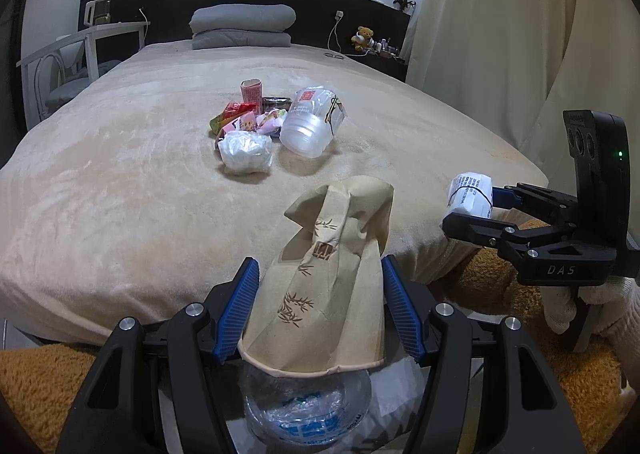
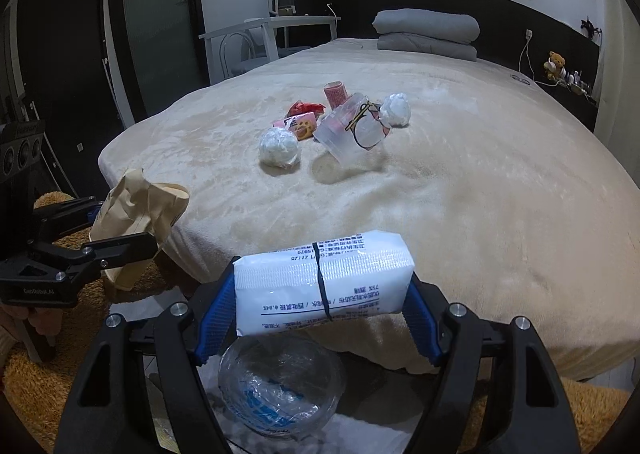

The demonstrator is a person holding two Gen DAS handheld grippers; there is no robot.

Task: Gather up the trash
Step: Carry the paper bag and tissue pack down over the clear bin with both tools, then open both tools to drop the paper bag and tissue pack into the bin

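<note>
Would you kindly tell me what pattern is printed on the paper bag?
The paper bag is beige with brown bamboo-leaf sprigs and a square seal mark, clearest in the left wrist view.

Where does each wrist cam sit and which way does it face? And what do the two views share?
Left wrist: on the left gripper, looking along its fingers across the bed; it grips a paper cup; right gripper and a gloved hand show.
Right wrist: on the right gripper, same heading; it grips a white packet; left gripper shows.
Shared: trash pile, grey bedding, clear bag below.
</note>
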